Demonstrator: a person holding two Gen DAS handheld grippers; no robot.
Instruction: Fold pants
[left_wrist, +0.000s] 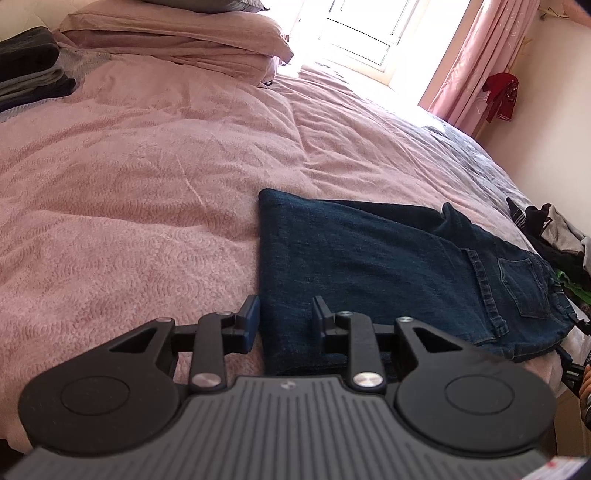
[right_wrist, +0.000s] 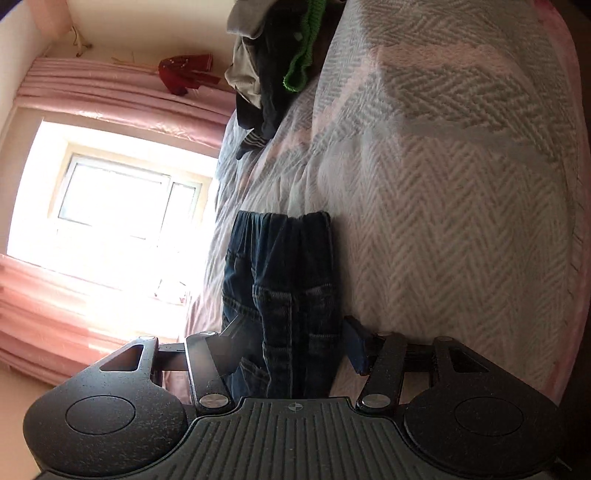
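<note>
The left gripper (left_wrist: 284, 321) hangs low over the bed, jaws narrowly apart with nothing pinched; the folded edge of the dark blue jeans (left_wrist: 388, 266) lies on the cover below the gap, and I cannot tell whether the fingers touch it. The jeans lie folded on the pink bedspread (left_wrist: 147, 184), back pocket up, waistband toward the bed's edge. The right gripper (right_wrist: 291, 343), rolled onto its side, stands wide around the waistband end of the jeans (right_wrist: 280, 280), pads not pressing. Beyond lie a clothes pile (right_wrist: 273, 55), pillows (left_wrist: 177, 33), pink curtains (left_wrist: 476, 55) and a bright window (right_wrist: 122, 199). No readable writing shows anywhere.
</note>
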